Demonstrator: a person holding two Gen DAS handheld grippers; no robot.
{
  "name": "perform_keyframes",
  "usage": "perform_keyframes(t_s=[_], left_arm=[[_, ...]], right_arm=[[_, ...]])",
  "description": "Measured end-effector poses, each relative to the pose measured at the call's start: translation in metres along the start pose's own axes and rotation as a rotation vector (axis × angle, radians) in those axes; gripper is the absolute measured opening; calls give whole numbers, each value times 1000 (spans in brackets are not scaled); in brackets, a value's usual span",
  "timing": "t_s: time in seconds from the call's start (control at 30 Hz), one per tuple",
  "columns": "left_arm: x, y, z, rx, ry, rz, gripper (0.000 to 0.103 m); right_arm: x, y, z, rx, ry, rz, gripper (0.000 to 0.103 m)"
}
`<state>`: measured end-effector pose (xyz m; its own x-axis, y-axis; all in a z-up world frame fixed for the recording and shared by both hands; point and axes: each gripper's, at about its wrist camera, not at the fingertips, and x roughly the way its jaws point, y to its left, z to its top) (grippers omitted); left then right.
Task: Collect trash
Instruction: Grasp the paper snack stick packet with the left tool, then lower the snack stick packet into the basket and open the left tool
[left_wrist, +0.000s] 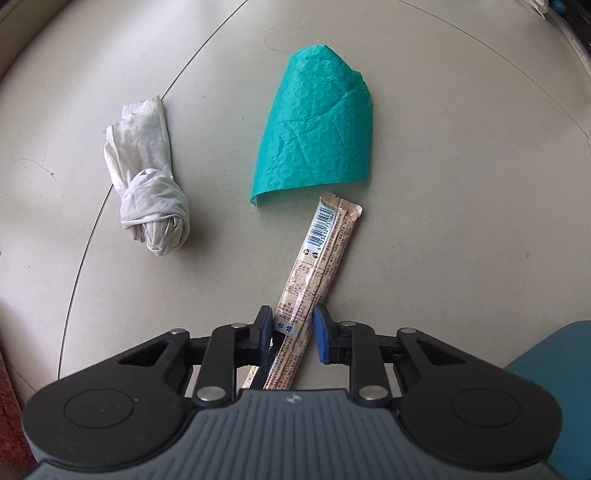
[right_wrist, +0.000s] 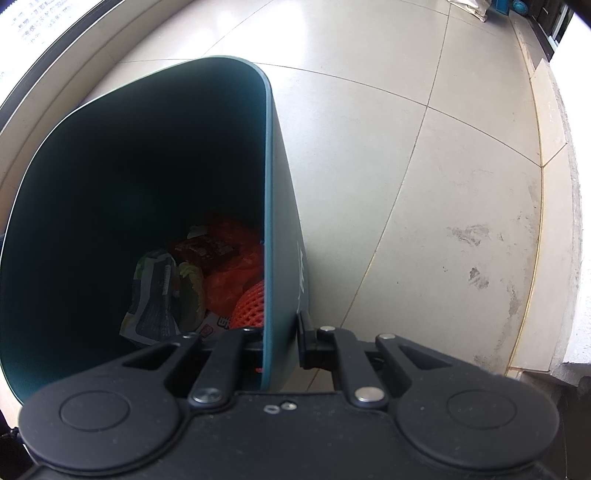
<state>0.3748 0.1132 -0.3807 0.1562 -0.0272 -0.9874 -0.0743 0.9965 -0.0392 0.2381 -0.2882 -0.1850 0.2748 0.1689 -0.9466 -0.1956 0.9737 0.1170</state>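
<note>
The left gripper (left_wrist: 291, 332) had clamped the wrapper (left_wrist: 314, 266) on the floor (left_wrist: 461, 221); gripped near 1 end, it could slip. The right gripper (right_wrist: 282, 343) pinched the bin (right_wrist: 269, 221) wall.

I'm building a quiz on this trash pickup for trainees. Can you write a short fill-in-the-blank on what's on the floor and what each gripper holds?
1. The left gripper is closed on the long ____ wrapper.
2. The bubble wrap on the floor is ____ in colour.
3. The right gripper clamps the wall of the ____.
4. The knotted cloth lies ____ of the wrapper in the left wrist view.

Missing words: snack; green; bin; left
</note>
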Motion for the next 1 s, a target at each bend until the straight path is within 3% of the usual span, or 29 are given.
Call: perform_keyframes(t_s=[0.47, 0.5, 0.8, 0.9, 1.0], left_arm=[[-71, 17, -18, -161, -51, -11, 14], [-76, 17, -19, -167, -52, -12, 9], [-127, 16, -30, -178, -99, -1, 9], [-150, 12, -33, -197, -114, -46, 9], [-188, -5, -36, -152, -163, -92, 9]], right_arm=[[-6, 3, -10, -9, -40, -5, 8], [-6, 3, -11, -10, -44, -6, 8], [-10, 5, -19, -6, -69, -12, 7], [-10, 5, -16, -7, -70, -10, 7], [-11, 4, -15, -5, -71, -9, 7]])
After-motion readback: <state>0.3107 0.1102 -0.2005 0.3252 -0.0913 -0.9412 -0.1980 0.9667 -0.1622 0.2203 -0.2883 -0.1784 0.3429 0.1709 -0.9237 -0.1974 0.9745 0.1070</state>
